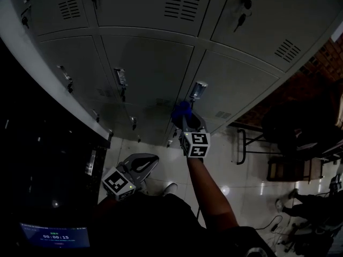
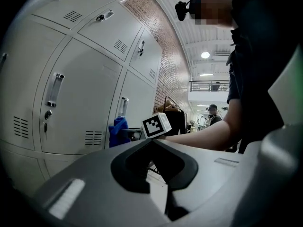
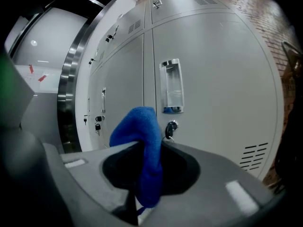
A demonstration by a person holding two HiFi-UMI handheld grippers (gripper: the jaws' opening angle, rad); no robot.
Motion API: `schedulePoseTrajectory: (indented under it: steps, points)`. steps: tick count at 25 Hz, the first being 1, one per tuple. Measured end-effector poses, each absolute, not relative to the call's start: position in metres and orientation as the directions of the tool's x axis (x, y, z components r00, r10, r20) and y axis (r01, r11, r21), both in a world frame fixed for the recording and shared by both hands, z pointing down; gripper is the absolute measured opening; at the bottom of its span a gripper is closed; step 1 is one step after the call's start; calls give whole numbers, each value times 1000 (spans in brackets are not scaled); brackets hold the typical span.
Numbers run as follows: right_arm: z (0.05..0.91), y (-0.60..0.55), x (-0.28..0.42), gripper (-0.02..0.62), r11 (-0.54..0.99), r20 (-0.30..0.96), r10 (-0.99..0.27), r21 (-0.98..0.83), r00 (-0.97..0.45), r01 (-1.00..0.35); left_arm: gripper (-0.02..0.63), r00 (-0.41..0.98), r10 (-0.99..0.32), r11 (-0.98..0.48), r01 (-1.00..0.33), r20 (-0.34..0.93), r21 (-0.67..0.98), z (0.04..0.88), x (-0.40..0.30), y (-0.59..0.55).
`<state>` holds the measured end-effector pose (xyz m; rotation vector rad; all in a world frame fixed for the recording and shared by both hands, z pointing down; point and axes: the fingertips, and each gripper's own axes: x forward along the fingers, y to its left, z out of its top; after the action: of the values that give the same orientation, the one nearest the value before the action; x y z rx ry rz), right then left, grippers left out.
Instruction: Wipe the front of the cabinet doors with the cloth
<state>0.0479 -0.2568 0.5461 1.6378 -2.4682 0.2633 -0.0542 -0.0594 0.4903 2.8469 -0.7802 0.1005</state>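
**tilefan:** ok so where's the cloth actually at right now?

**lockerguy:** The blue cloth [image 3: 142, 126] is pinched in the right tool [image 3: 147, 150]. The jaws are clamped on it around mid-fold, so a rounded hump sticks up past the tips and a tail hangs down below them. In the head view the right tool [image 1: 186, 119] is held out on a stretched forearm [image 1: 211, 189] toward the grey cabinet doors [image 1: 150, 68], with the cloth [image 1: 181, 110] out front.

**tilefan:** touching the door or nah?

**lockerguy:** It's right up at it. The cloth sits just under the handle [image 3: 170, 86] of one of the doors, next to the key lock [image 3: 170, 128]. In the left gripper view the cloth [image 2: 117, 131] looks flush against the door front, below that same handle [image 2: 123, 107]. I can't swear to real contact from any of the views though.

**tilefan:** and the other hand?

**lockerguy:** The left tool [image 1: 151, 159] is hanging back low, close to the person's body and well apart from the doors, over the glossy tiled floor [image 1: 236, 181]. Its own view shows the jaws brought together with nothing between them. There's only a bit of pale floor showing through the hollow behind the tips. Past it in that view you get the marker cube [image 2: 156, 124] on the right tool and the arm behind it.

**tilefan:** so just one tool working

**lockerguy:** yep, the right one has the cloth and the left one's got nothing.
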Motion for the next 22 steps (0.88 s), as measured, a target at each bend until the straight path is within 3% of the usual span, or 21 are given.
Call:
schedulePoseTrajectory:
  steps: [22]
  points:
    - [578,-281,112,67,255,293,-915,-108,-276,-961,0,873,-468,-860,-485,134,156,495,-42,-75]
